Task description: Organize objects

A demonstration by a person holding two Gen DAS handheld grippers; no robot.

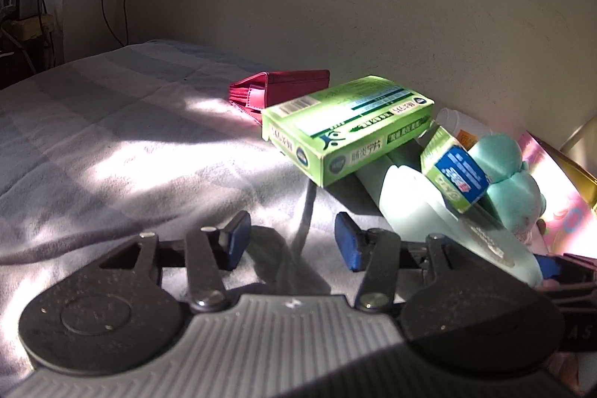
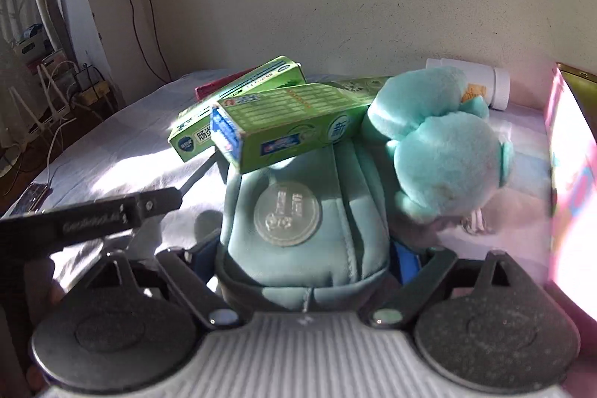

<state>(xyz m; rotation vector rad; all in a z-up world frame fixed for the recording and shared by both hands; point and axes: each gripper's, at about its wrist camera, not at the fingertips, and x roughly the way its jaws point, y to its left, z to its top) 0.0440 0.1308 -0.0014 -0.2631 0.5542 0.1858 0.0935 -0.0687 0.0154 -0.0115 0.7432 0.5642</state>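
Note:
On a sunlit checked sheet (image 1: pixel 123 137) lies a pile of things against the wall. A teal pouch (image 2: pixel 298 248) with a round clear badge sits between the fingers of my right gripper (image 2: pixel 304 258), whose blue pads lie against both its sides. A small green and blue box (image 2: pixel 283 125) rests on the pouch's far end, and a bigger green box (image 1: pixel 347 125) leans behind it. A teal plush toy (image 2: pixel 447 152) lies right of the pouch. My left gripper (image 1: pixel 293 241) stands open over bare sheet, left of the pouch (image 1: pixel 414 204), nothing between its pads.
A red wallet (image 1: pixel 283 88) lies by the wall behind the big box. A white bottle (image 2: pixel 481 81) lies on its side at the back right. A pink box (image 2: pixel 571 174) stands along the right edge. Cables and plugs (image 2: pixel 74 88) crowd the floor at left.

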